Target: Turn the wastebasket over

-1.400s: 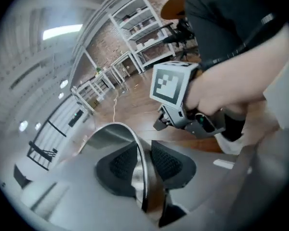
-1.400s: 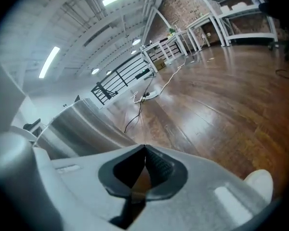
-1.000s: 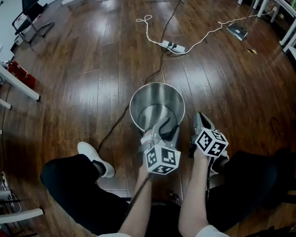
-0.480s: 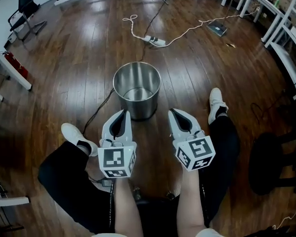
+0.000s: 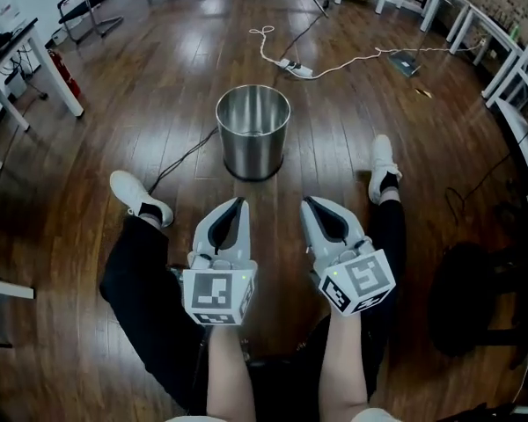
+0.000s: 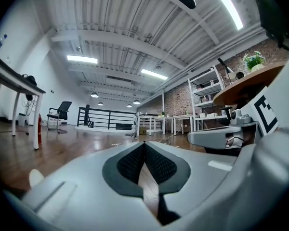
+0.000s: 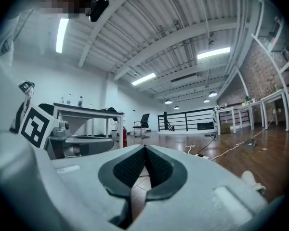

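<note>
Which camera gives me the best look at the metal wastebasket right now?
The head view: the round shiny steel wastebasket stands upright, mouth up, on the wood floor. Both gripper views look level across the room and show none of it.

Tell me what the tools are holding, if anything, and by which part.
Nothing. The left tool and right tool are both shut and empty; the wastebasket stands upright on the floor, apart from them.

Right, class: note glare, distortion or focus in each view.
Head view: glare streaks the wood floor; lines bow near the edges. Left gripper view: black fisheye corners, left tool soft up close. Right gripper view: likewise, plus a mosaic patch.
</note>
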A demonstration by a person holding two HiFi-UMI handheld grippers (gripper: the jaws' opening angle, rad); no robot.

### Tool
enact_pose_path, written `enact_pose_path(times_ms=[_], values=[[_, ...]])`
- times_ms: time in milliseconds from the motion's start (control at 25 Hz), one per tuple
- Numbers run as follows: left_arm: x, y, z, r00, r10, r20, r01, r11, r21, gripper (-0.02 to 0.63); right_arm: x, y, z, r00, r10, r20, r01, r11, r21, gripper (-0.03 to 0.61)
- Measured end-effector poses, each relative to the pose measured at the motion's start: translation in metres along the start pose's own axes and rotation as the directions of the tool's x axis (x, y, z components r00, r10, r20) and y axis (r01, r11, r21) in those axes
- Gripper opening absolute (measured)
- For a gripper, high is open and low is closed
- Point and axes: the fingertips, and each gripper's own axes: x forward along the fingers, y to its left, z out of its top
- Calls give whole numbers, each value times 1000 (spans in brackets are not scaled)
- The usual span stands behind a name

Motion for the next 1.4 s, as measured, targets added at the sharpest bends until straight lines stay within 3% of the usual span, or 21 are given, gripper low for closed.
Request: enact_pose_path(times_ms=[280,680,840,1400], values=[[-89,-60,-14,996,91,-9,-91,996,-11,17,-85,48,-22,992,107,-70,-110,993,-40,-11],[-166,-155,-15,985,171,8,-171,985,-9,17,-200,52,-19,988,135,-80,-141,988,-64,-9],[-190,-172,-14,979,204,4,-204,979,-27,17,-230,54,-16,988,136,-76,-139,989,-41,-9],[-201,-226,10,982,190,19,-190,981,49,17,-280,22,12,995,101,3,-101,995,-12,-9]])
